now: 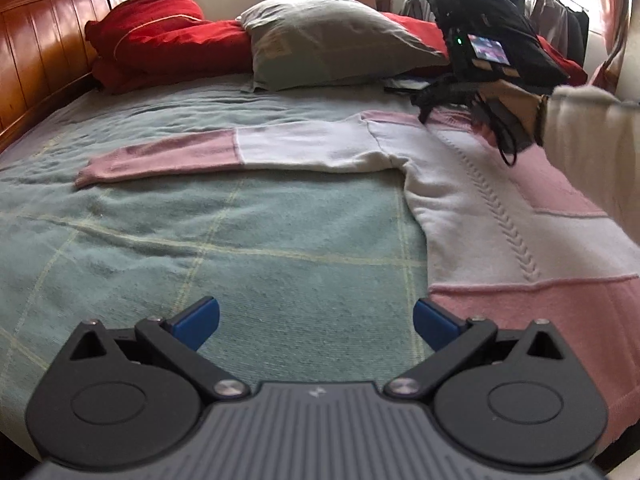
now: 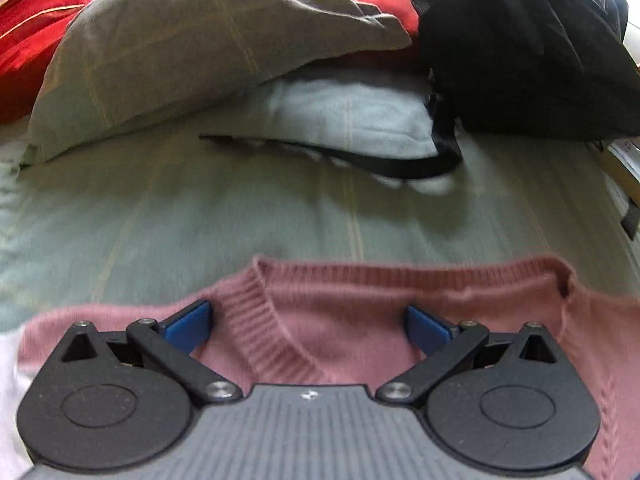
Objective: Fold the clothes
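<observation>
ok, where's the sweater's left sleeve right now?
Left wrist view: the sleeve lies flat and stretched out leftward across the green blanket, below the grey pillow, its pink cuff furthest left.

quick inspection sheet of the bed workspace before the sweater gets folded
surface: bed with green checked blanket, slightly rumpled.
job's things: pink and white sweater lies flat, one sleeve stretched straight out to the side; collar faces the pillows.
clutter: grey pillow, red pillows, black bag with a strap trailing on the blanket.
grippers: left gripper open, over bare blanket beside the hem; right gripper open, over the collar, gripping nothing.
cables: black cable hangs from the right gripper's unit above the sweater.
surroundings: wooden headboard, window, hanging clothes.
</observation>
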`<state>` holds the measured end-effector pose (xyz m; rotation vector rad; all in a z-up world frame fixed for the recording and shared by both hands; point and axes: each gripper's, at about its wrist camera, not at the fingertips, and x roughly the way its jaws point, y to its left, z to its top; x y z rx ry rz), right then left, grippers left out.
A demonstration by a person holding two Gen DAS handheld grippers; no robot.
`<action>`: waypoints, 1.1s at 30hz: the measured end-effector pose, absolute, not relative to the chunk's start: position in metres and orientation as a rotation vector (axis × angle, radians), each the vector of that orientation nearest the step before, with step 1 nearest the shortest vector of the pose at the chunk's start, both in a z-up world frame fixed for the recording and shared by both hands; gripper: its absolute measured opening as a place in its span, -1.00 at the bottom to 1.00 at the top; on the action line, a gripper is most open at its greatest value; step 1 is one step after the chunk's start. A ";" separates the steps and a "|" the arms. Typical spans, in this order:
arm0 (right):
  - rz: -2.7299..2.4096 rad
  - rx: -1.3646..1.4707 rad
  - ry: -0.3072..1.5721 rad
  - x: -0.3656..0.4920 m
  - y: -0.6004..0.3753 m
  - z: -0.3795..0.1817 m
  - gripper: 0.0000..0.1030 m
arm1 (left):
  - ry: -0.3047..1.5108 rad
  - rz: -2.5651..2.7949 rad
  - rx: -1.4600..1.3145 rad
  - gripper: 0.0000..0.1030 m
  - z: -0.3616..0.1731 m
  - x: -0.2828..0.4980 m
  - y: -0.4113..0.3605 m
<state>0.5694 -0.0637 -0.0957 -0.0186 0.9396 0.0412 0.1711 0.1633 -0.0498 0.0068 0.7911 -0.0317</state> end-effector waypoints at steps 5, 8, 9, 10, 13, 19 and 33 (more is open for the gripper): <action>0.132 0.015 0.901 0.540 -0.080 -0.064 1.00 | 0.789 -0.059 0.020 0.99 -0.047 0.164 0.154; 0.221 -0.025 0.888 0.495 -0.094 -0.040 1.00 | 0.788 -0.087 0.038 0.99 -0.043 0.160 0.145; 0.248 -0.045 0.886 0.478 -0.102 -0.033 1.00 | 0.788 -0.099 0.050 0.99 -0.042 0.158 0.140; 0.275 -0.065 0.886 0.459 -0.110 -0.026 1.00 | 0.787 -0.110 0.059 0.99 -0.042 0.156 0.136; 0.348 -0.126 0.895 0.394 -0.136 -0.017 1.00 | 0.783 -0.149 0.078 0.99 -0.039 0.151 0.124; 0.377 -0.216 0.928 0.270 -0.186 -0.040 1.00 | 0.789 -0.239 0.097 0.99 -0.040 0.143 0.094; 0.282 -0.128 0.837 0.164 -0.215 -0.095 1.00 | 0.897 -0.336 0.150 0.99 -0.075 0.123 0.033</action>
